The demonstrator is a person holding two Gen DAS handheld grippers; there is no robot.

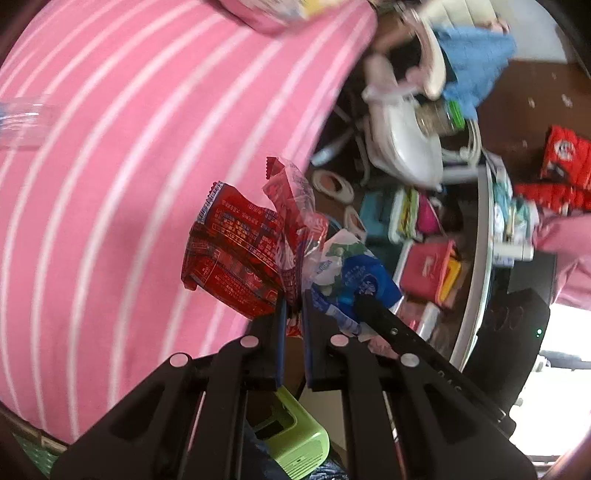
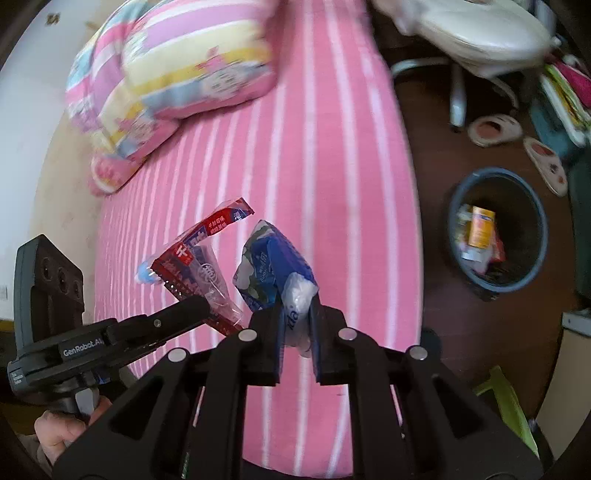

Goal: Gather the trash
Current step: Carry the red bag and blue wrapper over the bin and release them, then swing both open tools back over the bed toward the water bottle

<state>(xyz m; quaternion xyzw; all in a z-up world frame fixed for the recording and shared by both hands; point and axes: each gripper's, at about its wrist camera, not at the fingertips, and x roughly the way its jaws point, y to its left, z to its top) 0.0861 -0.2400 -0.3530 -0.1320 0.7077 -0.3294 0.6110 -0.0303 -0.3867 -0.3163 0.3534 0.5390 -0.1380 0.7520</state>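
Observation:
My left gripper (image 1: 293, 314) is shut on a crumpled red snack wrapper (image 1: 236, 251) and holds it above the edge of the pink striped bed (image 1: 129, 166). The same wrapper (image 2: 199, 266) and the left gripper (image 2: 201, 306) show in the right wrist view. My right gripper (image 2: 297, 314) is shut on a blue and white wrapper (image 2: 277, 273), also held over the bed (image 2: 314, 147); this wrapper (image 1: 354, 273) appears beside the red one in the left wrist view. A grey trash bin (image 2: 498, 229) with several bits of rubbish stands on the floor to the right of the bed.
A clear plastic bottle (image 1: 26, 122) lies on the bed at the left. A patterned quilt (image 2: 177, 85) lies at the bed's head. A white chair (image 2: 480, 29), slippers (image 2: 495, 129), a green stool (image 1: 295, 443) and boxes (image 1: 424, 266) crowd the dark floor.

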